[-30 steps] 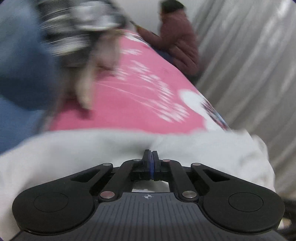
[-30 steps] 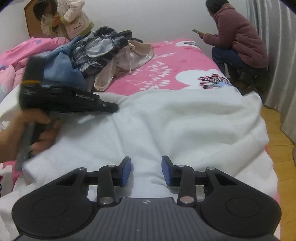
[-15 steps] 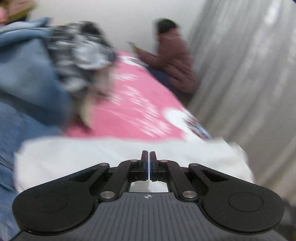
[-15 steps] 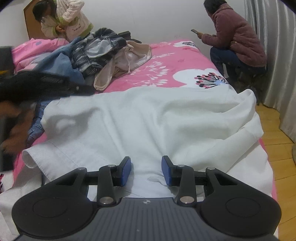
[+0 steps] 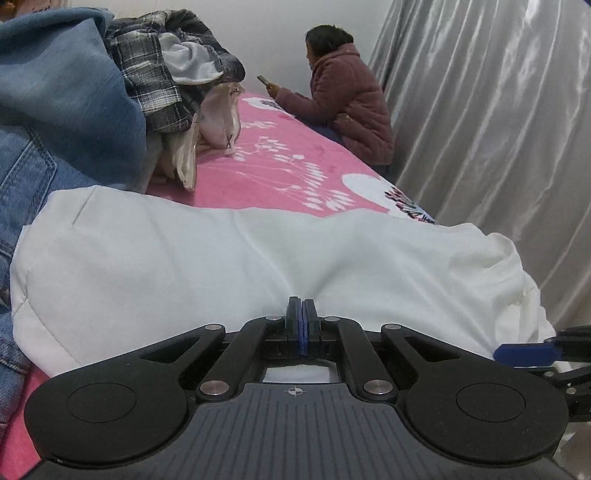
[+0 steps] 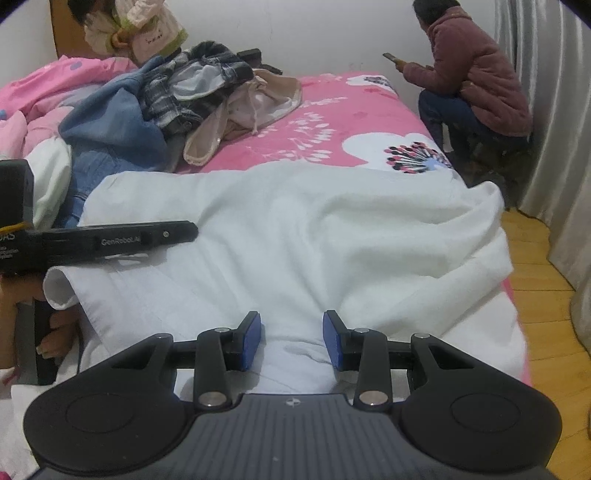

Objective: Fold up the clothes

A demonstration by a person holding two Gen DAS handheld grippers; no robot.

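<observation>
A white garment [image 6: 295, 236] lies spread across the near end of the pink bed; it also fills the lower half of the left wrist view [image 5: 221, 266]. My left gripper [image 5: 302, 325] is shut, its blue pads pressed together low over the white cloth; whether cloth is pinched between them cannot be told. It shows from the side in the right wrist view [image 6: 110, 240], resting on the garment's left part. My right gripper [image 6: 291, 339] is open and empty, just above the garment's near edge; one of its blue pads [image 5: 524, 352] shows at the right of the left wrist view.
A pile of clothes [image 6: 177, 103], with blue denim [image 5: 55, 110], a plaid shirt and a beige piece, lies at the back left of the pink bedspread [image 6: 332, 122]. A person in a maroon jacket [image 6: 476, 81] crouches by the grey curtain [image 5: 498, 110]. A child [image 6: 140, 29] stands behind the pile. The wooden floor [image 6: 546, 302] is to the right.
My left gripper has swung back down from the clothes pile onto the white garment's left part. The garment's left edge now lies folded over. My right gripper has stayed open in place.
</observation>
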